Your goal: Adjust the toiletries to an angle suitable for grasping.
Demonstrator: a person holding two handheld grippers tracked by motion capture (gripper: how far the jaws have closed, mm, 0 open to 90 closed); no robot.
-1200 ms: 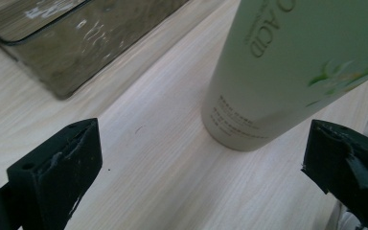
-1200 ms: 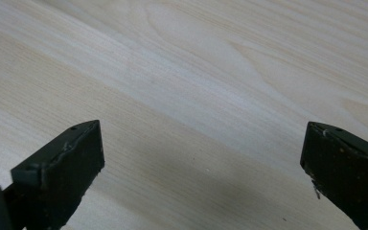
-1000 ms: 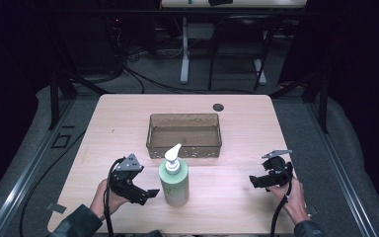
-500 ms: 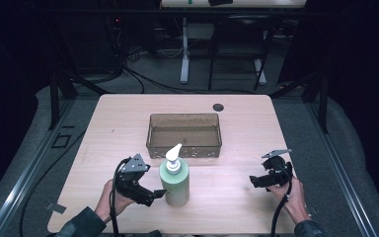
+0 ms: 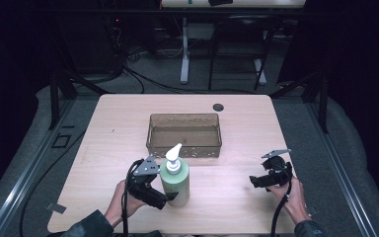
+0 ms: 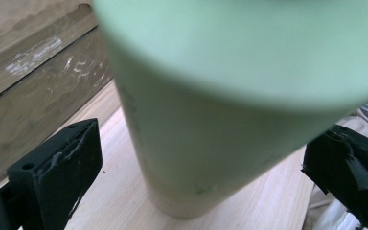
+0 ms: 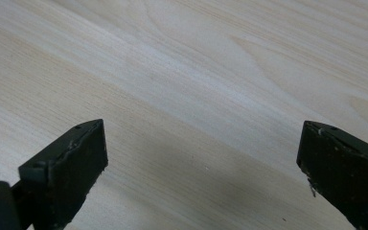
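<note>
A pale green pump bottle (image 5: 174,178) with a white nozzle stands upright on the wooden table (image 5: 113,133), just in front of a brown see-through bin (image 5: 184,135). My left gripper (image 5: 164,198) is open, its jaws on either side of the bottle's lower body. In the left gripper view the bottle (image 6: 211,110) stands between the two black jaws, with a gap on each side. My right gripper (image 5: 254,181) is open over bare wood at the table's front right, with nothing between its jaws; the right gripper view looks down on wood grain (image 7: 201,96).
A round dark grommet hole (image 5: 218,106) lies near the table's far edge. Behind the table are desk legs and cables on the floor. Bare tabletop lies to the left and right of the bin.
My left gripper has moved right, up to the bottle, so that its open jaws now straddle the bottle's body. The right gripper has stayed put.
</note>
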